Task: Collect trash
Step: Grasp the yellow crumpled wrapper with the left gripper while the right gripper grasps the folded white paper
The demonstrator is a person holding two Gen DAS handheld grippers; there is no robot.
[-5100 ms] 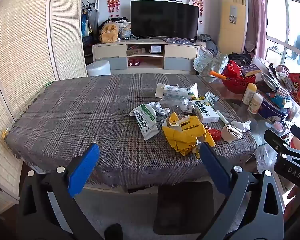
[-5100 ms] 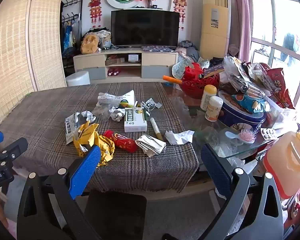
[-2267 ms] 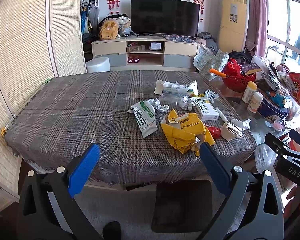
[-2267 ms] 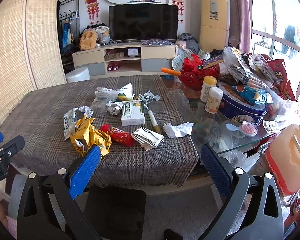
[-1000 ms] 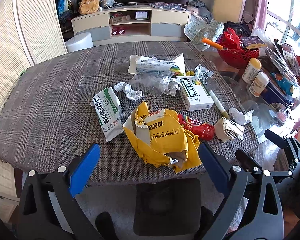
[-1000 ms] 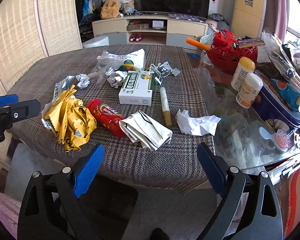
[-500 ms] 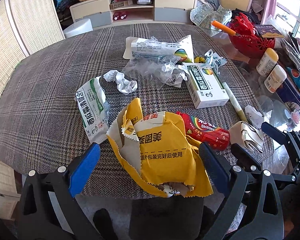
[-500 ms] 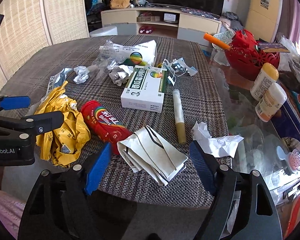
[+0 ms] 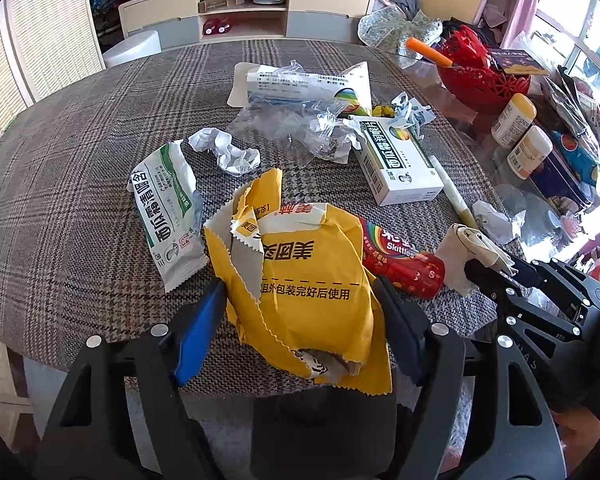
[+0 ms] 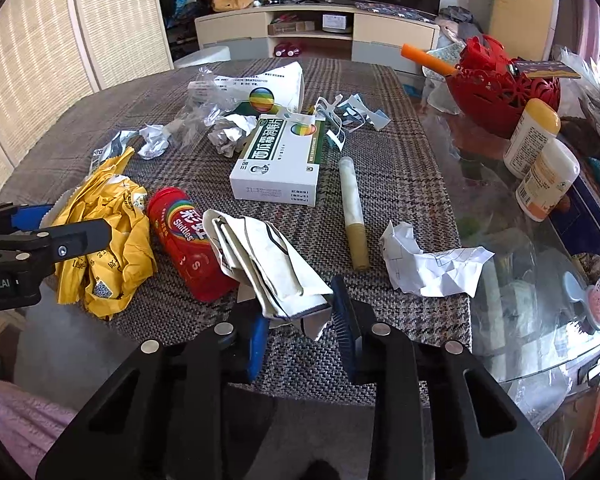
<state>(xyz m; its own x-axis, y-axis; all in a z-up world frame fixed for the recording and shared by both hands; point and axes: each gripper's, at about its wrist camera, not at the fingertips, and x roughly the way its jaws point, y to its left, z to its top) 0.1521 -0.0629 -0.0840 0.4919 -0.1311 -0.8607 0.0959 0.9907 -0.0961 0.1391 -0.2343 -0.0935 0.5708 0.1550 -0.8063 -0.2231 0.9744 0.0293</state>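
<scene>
Trash lies on a plaid tablecloth (image 9: 80, 152). A crumpled yellow paper bag (image 9: 304, 280) sits at the near edge, between the pads of my left gripper (image 9: 296, 324), whose jaws are still apart on either side of it. A folded white paper wad (image 10: 268, 260) lies between the pads of my right gripper (image 10: 298, 328), jaws narrowed around its near end, a gap still showing. A red Skittles tube (image 10: 188, 236) lies between bag and wad. A white-green box (image 10: 284, 160), a white-green pouch (image 9: 168, 208) and crumpled paper (image 10: 428, 260) lie around.
A pen-like tube (image 10: 352, 216) lies right of the box. Clear plastic and a torn packet (image 9: 308, 92) sit farther back. The glass table (image 10: 520, 288) at right carries a red basket (image 10: 504, 88), two bottles (image 10: 540, 160) and a blue tin.
Both grippers moved forward and down to the table's near edge. The left jaws now straddle the yellow bag; the right jaws narrowed around the folded white paper.
</scene>
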